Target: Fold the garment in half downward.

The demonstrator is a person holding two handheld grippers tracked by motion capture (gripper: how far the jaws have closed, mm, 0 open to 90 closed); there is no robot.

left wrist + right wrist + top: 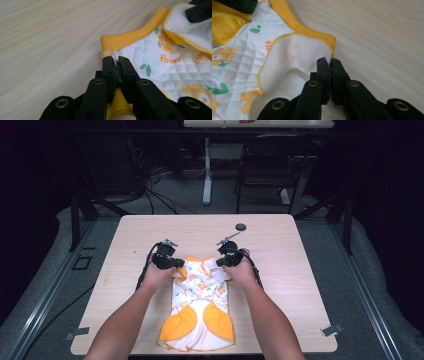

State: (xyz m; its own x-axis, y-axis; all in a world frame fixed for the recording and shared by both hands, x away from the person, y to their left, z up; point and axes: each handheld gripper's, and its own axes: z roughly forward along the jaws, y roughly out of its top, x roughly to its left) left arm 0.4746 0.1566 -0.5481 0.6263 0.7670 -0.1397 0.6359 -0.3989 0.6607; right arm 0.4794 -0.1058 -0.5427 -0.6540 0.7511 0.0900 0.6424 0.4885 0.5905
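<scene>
A small white quilted garment (200, 305) with orange trim and orange-and-green prints lies flat on the wooden table (125, 285), its wide orange-edged end toward the person. My left gripper (175, 265) is shut on the garment's far left corner, the fabric (115, 56) pinched between its jaws beside the orange ribbed band (132, 36). My right gripper (220, 264) is shut on the far right corner, where a flap (294, 55) is turned over to show its white fleecy inside. The other gripper's black tip (198, 11) shows at the top right of the left gripper view.
A small dark round disc (241, 226) lies on the table beyond the right gripper. A black chair (270, 165) and a white table leg (207, 170) stand on the floor beyond the table. Cables trail from both grippers.
</scene>
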